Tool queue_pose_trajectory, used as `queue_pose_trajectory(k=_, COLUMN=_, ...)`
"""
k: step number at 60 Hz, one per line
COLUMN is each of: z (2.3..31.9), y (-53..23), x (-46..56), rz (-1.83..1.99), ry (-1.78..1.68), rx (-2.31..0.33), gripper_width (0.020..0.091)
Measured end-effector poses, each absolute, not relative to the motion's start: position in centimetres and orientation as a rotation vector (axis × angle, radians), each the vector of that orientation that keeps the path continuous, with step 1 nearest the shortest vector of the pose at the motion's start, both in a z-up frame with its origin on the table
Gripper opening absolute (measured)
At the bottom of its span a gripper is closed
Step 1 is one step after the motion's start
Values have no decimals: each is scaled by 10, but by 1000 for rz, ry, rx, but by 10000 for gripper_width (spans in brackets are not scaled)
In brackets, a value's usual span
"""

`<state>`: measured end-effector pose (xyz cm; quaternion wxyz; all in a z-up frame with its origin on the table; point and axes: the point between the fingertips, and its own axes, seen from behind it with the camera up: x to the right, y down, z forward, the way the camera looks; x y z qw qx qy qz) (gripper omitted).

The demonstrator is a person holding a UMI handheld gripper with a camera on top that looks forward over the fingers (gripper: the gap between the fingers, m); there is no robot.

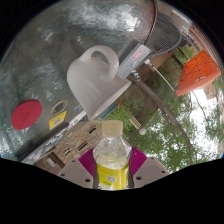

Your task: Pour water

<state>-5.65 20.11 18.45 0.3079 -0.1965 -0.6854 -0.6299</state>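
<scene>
We saw the tongs (112, 160) at the bottom of the gripper view, closed on a clear plastic bottle with a white cap and a yellow label (112, 158); the purple pads (88, 160) pressed on it from both sides, so the bottle was held between the two fingers. The whole scene appeared strongly tilted. Just beyond the bottle cap there was a white plastic jug with a handle (95, 82), standing on a grey speckled desk (60, 40), and we could not tell if the bottle touched it. Beside the jug, a small clear plastic cup (135, 60) stood near its rim. Further to one side, a flat red round object (28, 113) lay on the desk, with a small yellow item (58, 118) near it. On the other side, an orange object (197, 72) was visible before green trees (185, 130).
</scene>
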Motion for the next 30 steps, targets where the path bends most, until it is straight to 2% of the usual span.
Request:
queue_pose_trajectory(k=6, z=173, y=204, x=-62, rz=-1744, ry=-1926, rx=-386, gripper_width=403)
queue_pose_trajectory(k=18, z=175, y=204, x=-73, rz=-1722, ry=-1908, rx=-387, gripper_width=402)
queue_pose_trajectory(k=23, z=198, y=199, x=-87, rz=-1609, ry=-1758, rx=-526, gripper_width=403)
queue_pose_trajectory(k=28, z=241, y=204, x=-78, rz=-1337, ry=-1384, rx=-875, gripper_width=398)
queue_pose_trajectory(k=29, z=244, y=186, x=-81, rz=-1294, ry=-1257, rx=-929, gripper_width=398)
queue_pose_trajectory(k=30, z=254, y=204, x=-66, rz=-1178, ry=-1198, rx=-1031, gripper_width=399)
